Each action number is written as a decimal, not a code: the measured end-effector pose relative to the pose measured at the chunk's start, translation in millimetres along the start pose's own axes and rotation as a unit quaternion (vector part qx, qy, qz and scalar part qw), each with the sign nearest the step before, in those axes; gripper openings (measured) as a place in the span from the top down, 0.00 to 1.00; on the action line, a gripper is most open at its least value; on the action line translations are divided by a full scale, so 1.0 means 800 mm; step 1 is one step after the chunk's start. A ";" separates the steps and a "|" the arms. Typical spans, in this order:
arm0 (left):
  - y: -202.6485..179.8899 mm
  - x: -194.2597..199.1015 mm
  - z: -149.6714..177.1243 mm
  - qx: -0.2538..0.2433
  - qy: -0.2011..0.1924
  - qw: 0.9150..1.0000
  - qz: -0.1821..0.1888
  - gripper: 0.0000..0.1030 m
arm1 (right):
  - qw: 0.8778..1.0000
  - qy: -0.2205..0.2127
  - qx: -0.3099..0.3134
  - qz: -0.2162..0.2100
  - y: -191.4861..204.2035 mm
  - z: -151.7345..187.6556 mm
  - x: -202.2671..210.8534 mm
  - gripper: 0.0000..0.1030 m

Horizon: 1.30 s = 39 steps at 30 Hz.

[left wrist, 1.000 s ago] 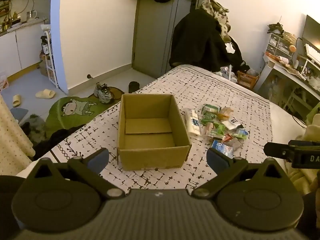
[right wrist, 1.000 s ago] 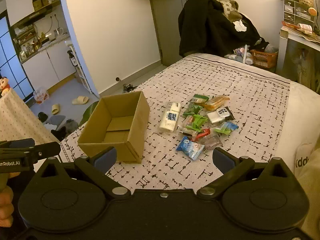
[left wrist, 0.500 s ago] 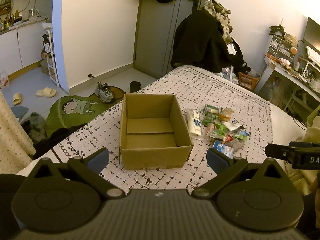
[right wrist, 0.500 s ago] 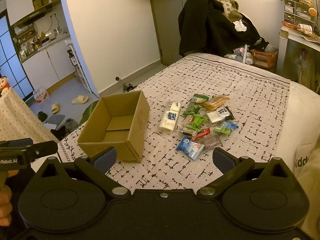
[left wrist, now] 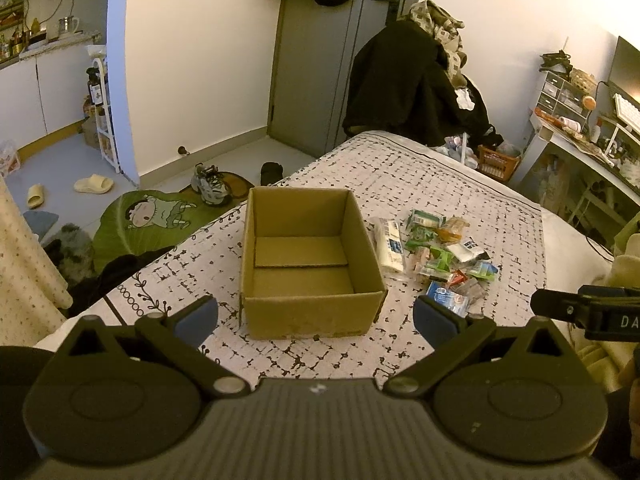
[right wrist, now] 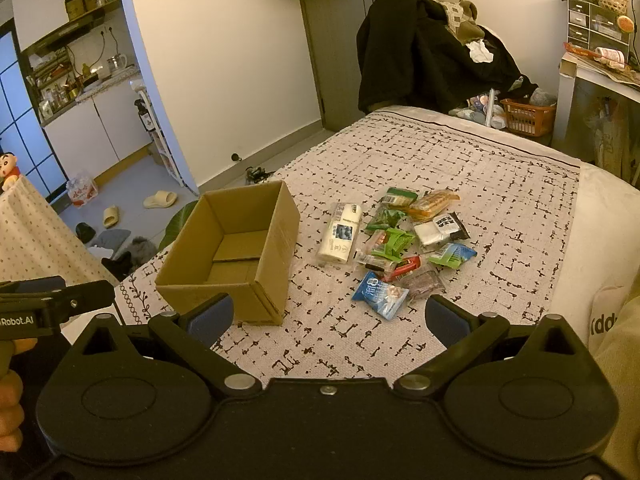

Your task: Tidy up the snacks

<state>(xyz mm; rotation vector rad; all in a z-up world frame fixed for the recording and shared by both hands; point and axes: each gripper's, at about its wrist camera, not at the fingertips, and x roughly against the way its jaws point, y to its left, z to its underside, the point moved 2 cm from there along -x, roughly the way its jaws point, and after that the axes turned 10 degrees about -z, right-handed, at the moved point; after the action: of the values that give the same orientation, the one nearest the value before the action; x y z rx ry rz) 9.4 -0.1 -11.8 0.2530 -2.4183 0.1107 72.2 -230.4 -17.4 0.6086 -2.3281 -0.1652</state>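
An open, empty cardboard box stands on the patterned bed cover. To its right lies a pile of several snack packets: a long white packet, green packets, a blue packet nearest me. My left gripper is open and empty, hovering just in front of the box. My right gripper is open and empty, in front of the box and the blue packet, above the cover.
The bed runs back to a chair piled with dark clothes. A desk stands at the right, an orange basket beside it. Floor with slippers, shoes and a green mat lies left of the bed.
The left gripper has drifted slightly toward the box. The right gripper has barely moved. Both stay open and empty.
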 end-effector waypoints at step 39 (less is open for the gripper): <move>-0.004 -0.017 -0.024 0.008 -0.013 1.000 -0.004 0.00 | 0.999 -0.011 -0.027 -0.027 -0.011 -0.017 0.001 0.00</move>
<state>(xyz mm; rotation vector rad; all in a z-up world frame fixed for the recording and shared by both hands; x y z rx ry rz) 32.3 1.5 -6.4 0.2721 -2.4426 0.1251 84.5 -238.0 -9.6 0.6451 -2.3213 -0.2607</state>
